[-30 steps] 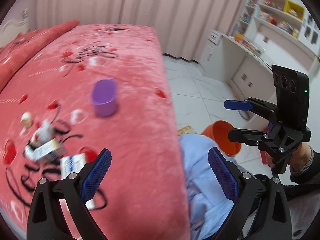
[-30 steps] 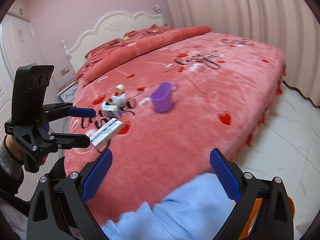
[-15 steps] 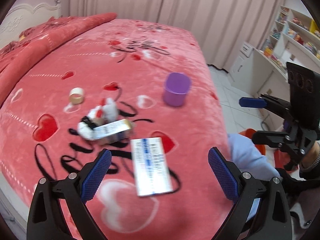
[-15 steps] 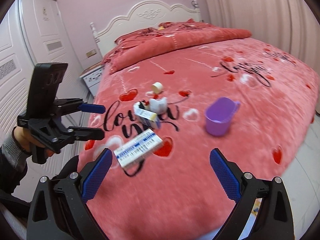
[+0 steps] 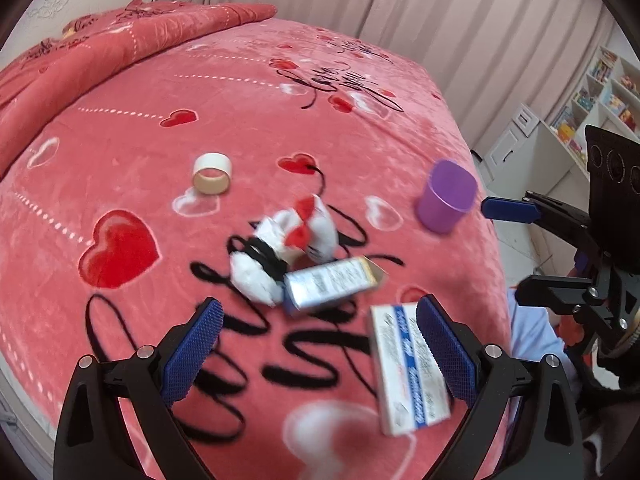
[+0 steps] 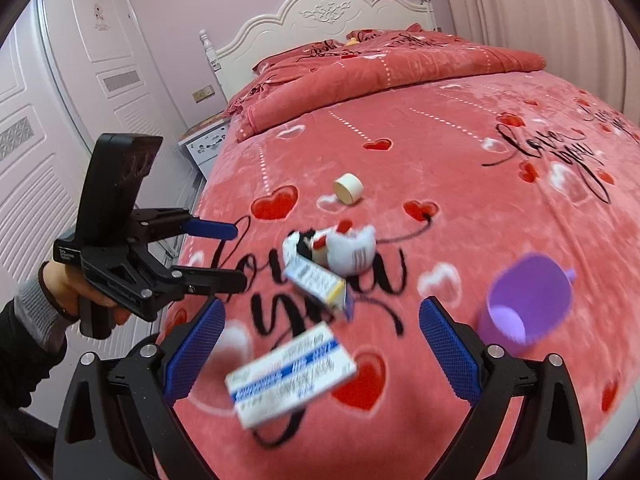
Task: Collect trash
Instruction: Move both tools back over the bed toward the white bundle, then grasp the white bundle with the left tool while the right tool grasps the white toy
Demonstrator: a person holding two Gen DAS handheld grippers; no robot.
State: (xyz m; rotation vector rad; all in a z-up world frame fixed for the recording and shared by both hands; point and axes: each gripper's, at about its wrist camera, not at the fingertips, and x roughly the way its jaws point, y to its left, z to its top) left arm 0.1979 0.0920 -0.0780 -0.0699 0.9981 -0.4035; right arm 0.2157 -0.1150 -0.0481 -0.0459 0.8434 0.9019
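You had both grippers over the red heart-print blanket (image 5: 168, 92), tilted down at the litter. Your left gripper (image 5: 318, 344) stood with its jaws spread wide and nothing between the pads; the white-and-blue flat box (image 5: 404, 364) lay on the blanket just under its right finger, partly hidden by it. Your right gripper (image 6: 320, 344) was also spread, its jaws having just eased in a little, with nothing pinched between them; from that side the same flat box (image 6: 292, 374) sat low between the fingers, resting on the blanket and clear of both pads.

Just beyond the flat box lay a small silver carton (image 5: 332, 284), tilted, touching a crumpled white wrapper (image 5: 280, 252) with red and black print. Farther up the bed, well apart, an empty tape roll (image 5: 212, 174) lay on its side. A purple cup (image 6: 526, 300) stood to the right of the heap, near the bed's edge. Everything near was motion-blurred.
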